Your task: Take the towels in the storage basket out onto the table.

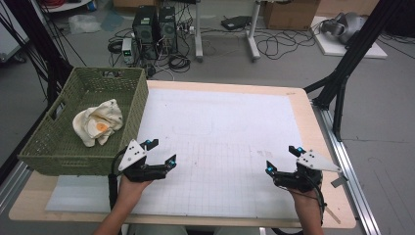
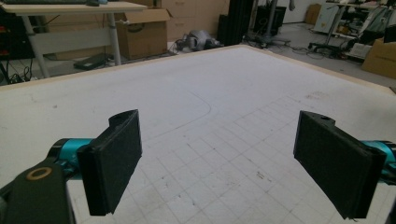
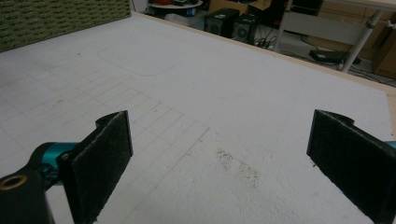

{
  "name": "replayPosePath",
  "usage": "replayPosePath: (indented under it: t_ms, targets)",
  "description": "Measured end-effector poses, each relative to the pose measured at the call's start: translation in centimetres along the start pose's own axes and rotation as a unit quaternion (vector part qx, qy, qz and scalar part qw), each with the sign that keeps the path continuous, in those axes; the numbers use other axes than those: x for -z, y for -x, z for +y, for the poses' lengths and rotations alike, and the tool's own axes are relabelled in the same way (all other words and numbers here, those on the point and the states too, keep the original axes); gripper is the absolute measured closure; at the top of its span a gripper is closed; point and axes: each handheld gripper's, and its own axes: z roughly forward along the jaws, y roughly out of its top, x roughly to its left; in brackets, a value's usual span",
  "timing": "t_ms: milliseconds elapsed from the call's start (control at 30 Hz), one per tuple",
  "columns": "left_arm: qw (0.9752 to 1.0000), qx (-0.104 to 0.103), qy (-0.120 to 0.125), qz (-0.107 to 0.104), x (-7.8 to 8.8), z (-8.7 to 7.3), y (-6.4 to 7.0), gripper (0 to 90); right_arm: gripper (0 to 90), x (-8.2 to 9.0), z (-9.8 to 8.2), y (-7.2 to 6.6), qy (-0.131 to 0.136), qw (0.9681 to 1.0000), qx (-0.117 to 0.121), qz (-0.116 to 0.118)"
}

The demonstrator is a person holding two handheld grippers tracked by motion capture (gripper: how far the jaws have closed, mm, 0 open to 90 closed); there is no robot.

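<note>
A green woven basket (image 1: 129,105) stands at the table's left, with a crumpled cream cloth (image 1: 98,122) bearing an orange spot inside it. Just right of the basket's near corner, my left gripper (image 1: 160,152) hovers over the white mat, jaws wide apart with nothing between them. In the left gripper view its black pads (image 2: 114,161) frame bare gridded mat. My right gripper (image 1: 282,159) is held near the table's front right, also open and empty. The right gripper view has the basket's wall (image 3: 60,18) at the far upper left.
A white gridded mat (image 1: 220,147) covers most of the wooden table (image 1: 303,105). Behind the table, computer towers (image 1: 154,27), cables and cardboard boxes (image 1: 288,12) sit on the floor. A black frame leg (image 1: 342,73) rises at the right.
</note>
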Motion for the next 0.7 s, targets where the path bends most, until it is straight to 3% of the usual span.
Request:
replayPosePath:
  t_ms: [333,700]
  targets:
    - [1.0000,0.001,-0.004,0.000,0.0,-0.1,0.0,15.6,6.0,-0.6,-0.4,0.2,-0.013,0.9997,-0.002,0.018]
    - [1.0000,0.007,-0.005,-0.004,0.5,0.3,0.1,15.6,6.1,-1.1,0.1,-0.7,-0.027,0.9989,-0.001,0.037]
